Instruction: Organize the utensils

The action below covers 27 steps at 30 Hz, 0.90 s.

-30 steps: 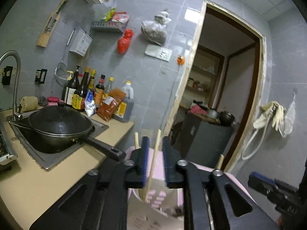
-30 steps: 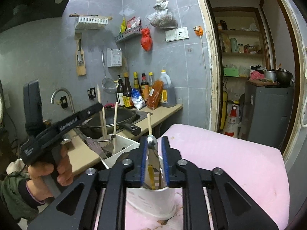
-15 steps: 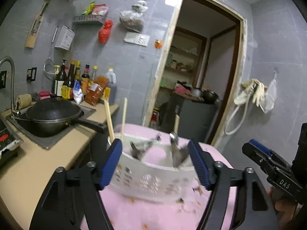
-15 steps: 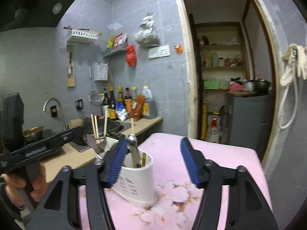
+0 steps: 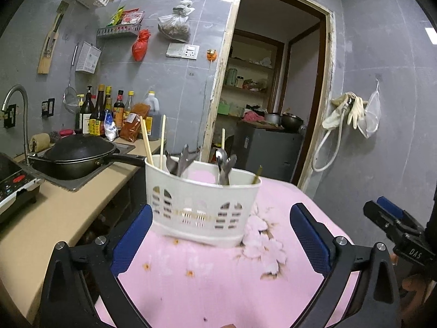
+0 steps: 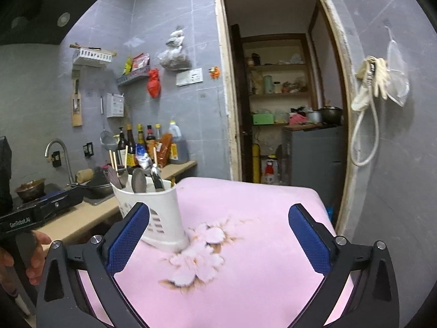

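A white slotted utensil holder [image 5: 202,207] stands upright on the pink flowered table [image 5: 218,281]. Chopsticks [image 5: 146,143], a spoon [image 5: 221,158] and dark metal utensils stick out of its top. My left gripper [image 5: 220,235] sits just short of the holder; its jaws are opening wide, with nothing between the pads. In the right wrist view the same holder [image 6: 158,213] stands ahead to the left, holding a spoon [image 6: 138,181]. My right gripper [image 6: 218,235] hovers over the table, its jaws opening too, nothing between them. The right gripper [image 5: 398,235] also shows in the left wrist view.
A beige counter [image 5: 54,218] runs along the left with a black wok [image 5: 79,158], an induction hob [image 5: 13,186], a tap [image 5: 19,109] and several sauce bottles [image 5: 109,114]. An open doorway [image 5: 273,95] lies straight ahead. A hose and gloves [image 5: 347,109] hang on the right wall.
Both grippers let go of utensils now standing in the holder, opened from nearly shut to wide, and drew back, so the holder looks smaller and farther away.
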Available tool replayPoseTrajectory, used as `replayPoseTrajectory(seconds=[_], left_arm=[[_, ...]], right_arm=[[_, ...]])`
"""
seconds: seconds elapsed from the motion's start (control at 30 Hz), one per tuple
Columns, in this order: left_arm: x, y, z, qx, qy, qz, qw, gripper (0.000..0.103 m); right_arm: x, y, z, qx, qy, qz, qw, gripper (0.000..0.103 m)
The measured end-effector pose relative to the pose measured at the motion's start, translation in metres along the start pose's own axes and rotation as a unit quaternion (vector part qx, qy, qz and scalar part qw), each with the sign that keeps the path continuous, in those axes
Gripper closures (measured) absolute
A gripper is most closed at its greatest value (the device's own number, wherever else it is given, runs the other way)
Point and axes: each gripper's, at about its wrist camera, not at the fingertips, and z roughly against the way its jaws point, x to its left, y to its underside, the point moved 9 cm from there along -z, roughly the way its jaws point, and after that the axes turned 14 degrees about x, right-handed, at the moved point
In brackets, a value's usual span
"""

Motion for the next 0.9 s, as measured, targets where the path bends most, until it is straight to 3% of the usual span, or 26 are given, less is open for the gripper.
replayPoseTrajectory(seconds=[0.37,0.9], left_arm=[[-0.009,0.031,0.004,0.007,-0.026,-0.005,0.9996,0.004],[-0.006,0.036,0.004,0.011,-0.033,-0.004,0.9994,0.004]], right_arm=[[-0.008,0.033,0.024,0.000,0.042,-0.009,0.999,0.000],[-0.011,0.038,0.020,0.012,0.034,-0.017,0.999,0.000]])
